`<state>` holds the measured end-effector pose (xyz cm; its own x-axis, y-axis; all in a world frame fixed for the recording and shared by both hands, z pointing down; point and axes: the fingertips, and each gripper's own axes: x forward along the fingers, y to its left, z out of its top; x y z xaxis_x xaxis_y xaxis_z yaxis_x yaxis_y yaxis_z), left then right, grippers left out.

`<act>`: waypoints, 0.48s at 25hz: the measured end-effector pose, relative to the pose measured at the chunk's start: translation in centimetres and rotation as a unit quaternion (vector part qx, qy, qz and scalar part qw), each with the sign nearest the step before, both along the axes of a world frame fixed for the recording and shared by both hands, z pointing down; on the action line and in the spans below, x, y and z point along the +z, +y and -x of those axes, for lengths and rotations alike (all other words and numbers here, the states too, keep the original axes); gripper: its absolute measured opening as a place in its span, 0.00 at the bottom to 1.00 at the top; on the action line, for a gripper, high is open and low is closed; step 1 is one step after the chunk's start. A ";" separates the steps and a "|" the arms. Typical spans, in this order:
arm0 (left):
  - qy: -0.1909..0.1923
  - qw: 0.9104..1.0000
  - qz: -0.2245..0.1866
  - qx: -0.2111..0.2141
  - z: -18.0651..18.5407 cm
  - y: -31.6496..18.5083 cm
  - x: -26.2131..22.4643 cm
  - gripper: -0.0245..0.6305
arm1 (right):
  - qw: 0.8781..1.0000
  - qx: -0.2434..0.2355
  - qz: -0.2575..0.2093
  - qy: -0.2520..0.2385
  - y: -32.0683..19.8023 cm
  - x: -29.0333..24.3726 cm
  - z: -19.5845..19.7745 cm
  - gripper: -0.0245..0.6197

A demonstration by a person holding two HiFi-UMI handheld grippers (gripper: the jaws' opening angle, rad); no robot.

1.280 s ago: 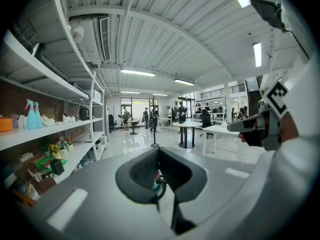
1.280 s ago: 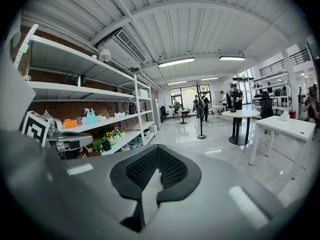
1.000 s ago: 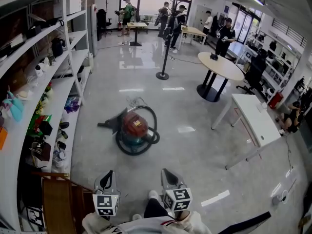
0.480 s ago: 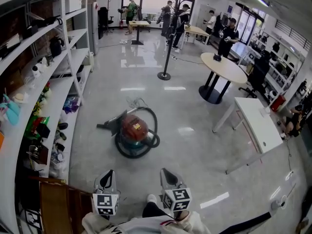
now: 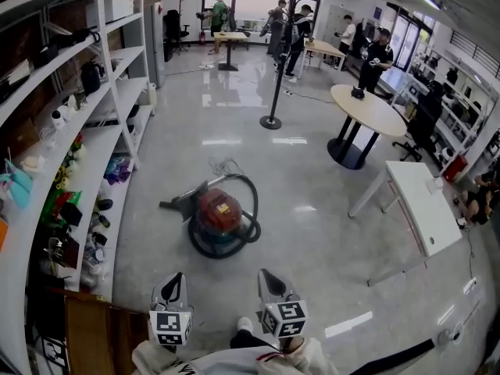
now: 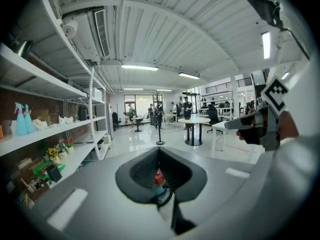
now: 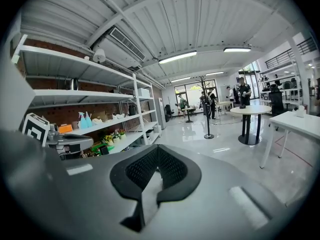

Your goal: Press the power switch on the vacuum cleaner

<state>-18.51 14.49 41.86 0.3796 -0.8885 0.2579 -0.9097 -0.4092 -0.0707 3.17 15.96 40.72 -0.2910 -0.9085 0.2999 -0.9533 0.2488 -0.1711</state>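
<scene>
The vacuum cleaner (image 5: pixel 219 213) lies on the grey floor a couple of metres ahead. It has a red top, a teal base and a black hose looped around it. No switch is discernible at this distance. My left gripper (image 5: pixel 172 281) and right gripper (image 5: pixel 273 277) are held low at the bottom of the head view, well short of the vacuum. Both are shut with nothing in them. In the left gripper view a sliver of the vacuum cleaner (image 6: pixel 158 177) shows through the hollow between the closed pads of the left gripper (image 6: pixel 159 151). The right gripper (image 7: pixel 157 150) points across the room.
White shelving (image 5: pixel 74 155) full of small items runs along the left. A wooden piece (image 5: pixel 90 330) stands by my left side. A white table (image 5: pixel 418 201), a round table (image 5: pixel 367 108) and a pole stand (image 5: pixel 271 119) are on the right and beyond. Several people stand far back.
The head view has shifted slightly, so the vacuum cleaner sits a little lower and to the right in the picture. Both grippers stay where they were, still shut.
</scene>
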 end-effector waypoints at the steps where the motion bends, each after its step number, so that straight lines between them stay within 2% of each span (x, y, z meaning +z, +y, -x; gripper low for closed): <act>1: -0.003 1.000 0.002 -0.004 0.1 -0.2 0.1 0.04 | 1.000 -0.004 0.000 -0.002 -0.4 0.1 0.0 0.04; 12: -0.021 1.000 0.006 -0.019 -2.5 -3.2 -0.2 0.04 | 0.999 -0.027 0.009 -0.018 -4.0 0.8 -2.3 0.04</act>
